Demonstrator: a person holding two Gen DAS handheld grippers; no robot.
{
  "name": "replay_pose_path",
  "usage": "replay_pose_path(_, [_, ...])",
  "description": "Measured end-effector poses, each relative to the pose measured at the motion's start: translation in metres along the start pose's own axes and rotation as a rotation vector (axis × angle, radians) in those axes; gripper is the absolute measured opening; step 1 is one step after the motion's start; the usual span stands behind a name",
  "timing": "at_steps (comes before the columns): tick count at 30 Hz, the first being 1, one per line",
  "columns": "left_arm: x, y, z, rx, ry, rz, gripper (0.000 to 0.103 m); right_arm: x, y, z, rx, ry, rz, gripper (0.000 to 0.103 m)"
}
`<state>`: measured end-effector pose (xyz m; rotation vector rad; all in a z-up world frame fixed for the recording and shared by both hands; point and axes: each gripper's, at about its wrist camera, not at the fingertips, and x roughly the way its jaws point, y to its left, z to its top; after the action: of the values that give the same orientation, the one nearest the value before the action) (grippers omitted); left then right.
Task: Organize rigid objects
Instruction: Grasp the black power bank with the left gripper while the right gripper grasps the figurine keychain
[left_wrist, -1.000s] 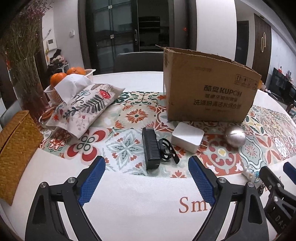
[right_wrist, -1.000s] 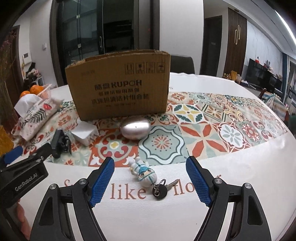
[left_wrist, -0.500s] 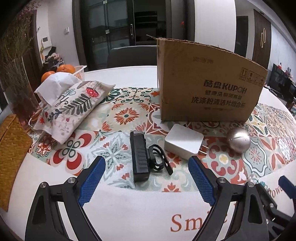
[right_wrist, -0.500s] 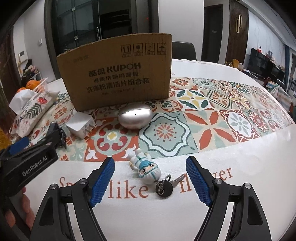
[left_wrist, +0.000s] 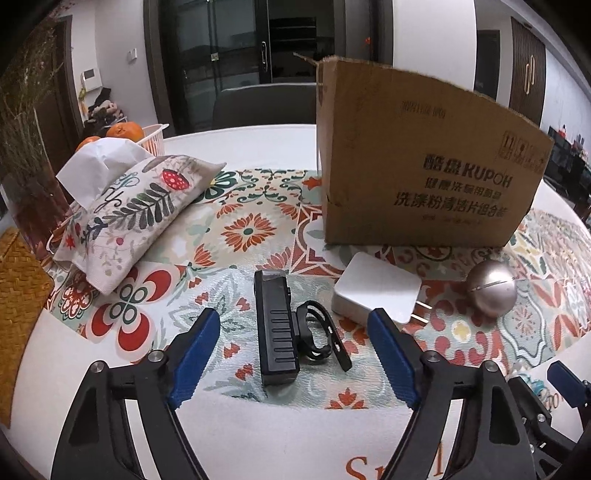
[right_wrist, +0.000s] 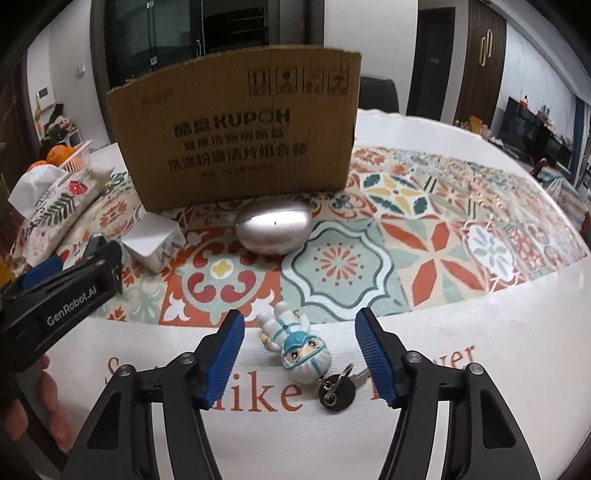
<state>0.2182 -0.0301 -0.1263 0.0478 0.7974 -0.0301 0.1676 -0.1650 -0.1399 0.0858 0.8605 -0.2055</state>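
Both claws are mid-approach, each lined up on its own pick: left claw (left_wrist: 293, 354) has its jaws apart with the black bike light (left_wrist: 276, 328) lying between them, pads clear of it on both sides; its clamp strap sits off the light's right flank, still inside the gap. Jaws have just been closing but nothing is gripped yet

Right claw (right_wrist: 299, 356) likewise apart, jaws just been narrowing, with the figurine keychain (right_wrist: 295, 343) lying between the pads, untouched; its key and fob trail toward the right pad

Ahead of both claws: white charger (left_wrist: 376, 291) and metal egg-shaped case (right_wrist: 273, 230) on the patterned worktop (right_wrist: 480, 332), then the cardboard box (right_wrist: 236, 129) behind them, likely the drop target

Step in hand, as I read it: pre-grasp on two items at once. Next move calls for a bit more descent, then close on the light's long sides, keeping the strap out of the pinch. Right side should squeeze the figurine body, not the ring, or the key swings loose on lift
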Motion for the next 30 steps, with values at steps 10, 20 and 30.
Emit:
replay_pose_path(10, [0.021, 0.007, -0.004, -0.019, 0.091, -0.027, 0.062, 0.013, 0.005, -0.004, 0.0, 0.059, 0.021, 0.046])
replay_pose_path(20, [0.017, 0.015, -0.007, 0.001, 0.094, -0.083, 0.04, 0.014, 0.018, 0.0, -0.029, 0.053, 0.069, 0.038])
replay_pose_path(30, [-0.002, 0.019, -0.018, 0.029, 0.078, -0.144, 0.039, 0.002, 0.022, -0.003, -0.059, 0.001, 0.105, 0.038])
